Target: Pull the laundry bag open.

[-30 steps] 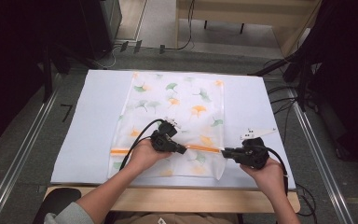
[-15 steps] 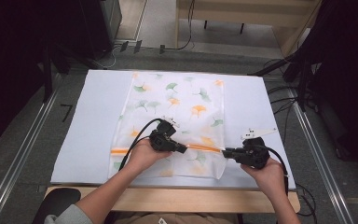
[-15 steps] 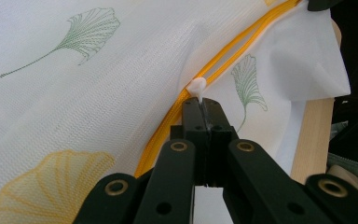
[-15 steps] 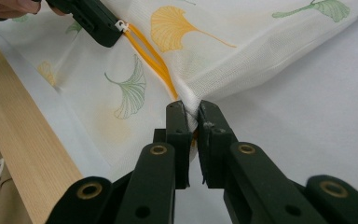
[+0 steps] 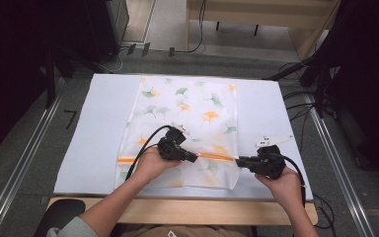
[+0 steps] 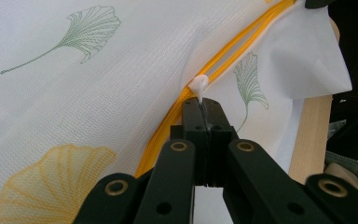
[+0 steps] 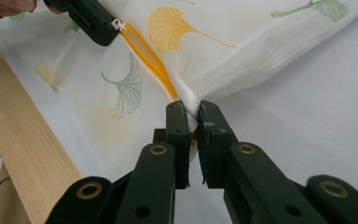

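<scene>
While the white zipper pull (image 6: 198, 85) is pinched by the closed left gripper (image 6: 204, 108) at frame centre, the mesh bag (image 7: 242, 60) edge is clamped by the right gripper (image 7: 193, 112).

The white mesh zip bag printed with ginkgo leaves (image 5: 187, 123) lies flat on the pale sheet-covered table (image 5: 94, 128), centred between the table's left and right edges and reaching from the far edge almost to the near edge. The orange zipper (image 5: 212, 156) runs crosswise near the bag's near end. The left gripper (image 5: 190, 156) sits on the zipper line at mid-width, at the white zipper pull tab (image 6: 198, 85). The right gripper (image 5: 238, 160) sits at the bag's right edge, at the zipper's end, near the table's near edge.
</scene>
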Demonstrator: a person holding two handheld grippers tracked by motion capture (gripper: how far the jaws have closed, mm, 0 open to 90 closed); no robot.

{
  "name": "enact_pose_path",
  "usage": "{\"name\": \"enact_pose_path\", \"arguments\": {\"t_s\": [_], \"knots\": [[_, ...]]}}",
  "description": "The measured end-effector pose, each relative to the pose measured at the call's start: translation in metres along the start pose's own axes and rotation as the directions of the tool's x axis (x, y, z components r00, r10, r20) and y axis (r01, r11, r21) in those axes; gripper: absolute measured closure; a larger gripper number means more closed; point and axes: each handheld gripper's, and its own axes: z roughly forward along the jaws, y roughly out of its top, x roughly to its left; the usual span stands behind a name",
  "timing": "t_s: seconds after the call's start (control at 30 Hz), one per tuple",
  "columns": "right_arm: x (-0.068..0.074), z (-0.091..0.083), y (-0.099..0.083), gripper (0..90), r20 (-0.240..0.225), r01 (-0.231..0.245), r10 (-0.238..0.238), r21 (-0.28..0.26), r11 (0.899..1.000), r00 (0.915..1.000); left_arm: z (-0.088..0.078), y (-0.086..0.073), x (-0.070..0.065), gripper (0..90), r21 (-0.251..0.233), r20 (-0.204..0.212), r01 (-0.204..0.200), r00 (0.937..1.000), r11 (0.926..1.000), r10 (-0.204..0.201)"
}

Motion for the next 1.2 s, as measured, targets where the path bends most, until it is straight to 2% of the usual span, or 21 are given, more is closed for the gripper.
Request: {"name": "enact_pose_path", "arguments": {"t_s": [0.2,0.4,0.53,0.77,0.93,1.2], "knots": [[0.0,0.0,0.0,85.7,-0.001,0.0,0.0,0.001,1.0,1.0,0.0,-0.001,0.002,90.0,0.012,0.004,0.0,1.0,0.9999,0.0],[0.001,0.0,0.001,85.7,0.001,0.014,-0.014,0.001,1.0,0.9999,-0.004,-0.005,0.007,90.0,0.011,-0.001,0.029,0.9996,0.9995,-0.029],[0.001,0.0,0.001,85.6,0.004,0.02,-0.02,0.006,1.0,0.9998,-0.014,-0.012,0.013,90.0,0.03,-0.027,0.035,0.9991,0.9989,-0.034],[0.0,0.001,0.002,85.5,0.002,0.021,-0.021,0.014,1.0,0.9998,-0.031,-0.025,0.022,90.0,0.04,-0.038,0.06,0.9976,0.9974,-0.058],[-0.001,0.002,0.004,85.6,0.001,0.023,-0.023,0.019,1.0,0.9997,-0.037,-0.03,0.024,90.0,0.007,-0.035,0.078,0.9964,0.9969,-0.078],[-0.002,0.002,0.004,85.6,0.001,0.02,-0.02,0.017,1.0,0.9998,-0.037,-0.029,0.025,90.0,-0.004,-0.03,0.079,0.9964,0.9969,-0.079]]}}
